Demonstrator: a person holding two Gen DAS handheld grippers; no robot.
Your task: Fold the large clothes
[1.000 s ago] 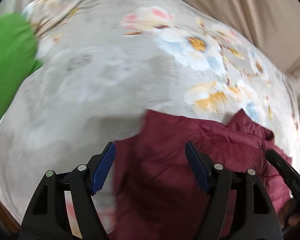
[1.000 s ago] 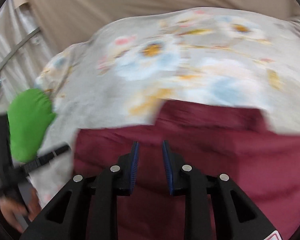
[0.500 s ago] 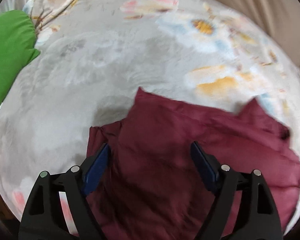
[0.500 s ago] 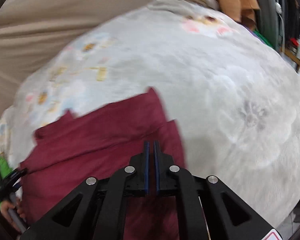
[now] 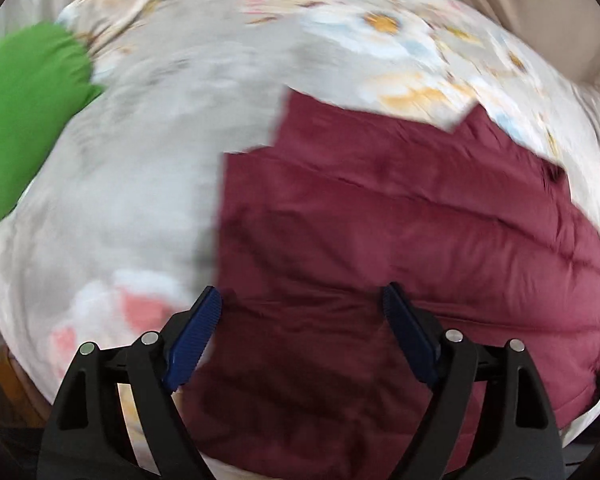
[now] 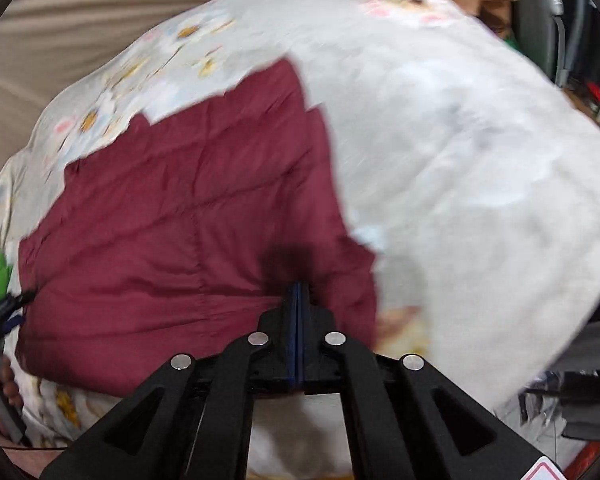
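Left wrist view: left gripper [image 5: 302,312] spread wide above the near left edge of a maroon quilted jacket [image 5: 420,216], nothing between the blue pads [image 5: 196,330]; jaws just opened further. Jacket lying flat on a floral blanket [image 5: 148,152]. Green cloth [image 5: 24,116] at the blanket's far left edge.

Right wrist view: right gripper [image 6: 298,304] closed tight, pads together, at the near right part of the jacket [image 6: 172,216]; jaws just closed; fabric pinched or not, cannot tell. Blanket [image 6: 460,168] bare to the right. Left gripper's tip [image 6: 4,310] at the jacket's left edge.
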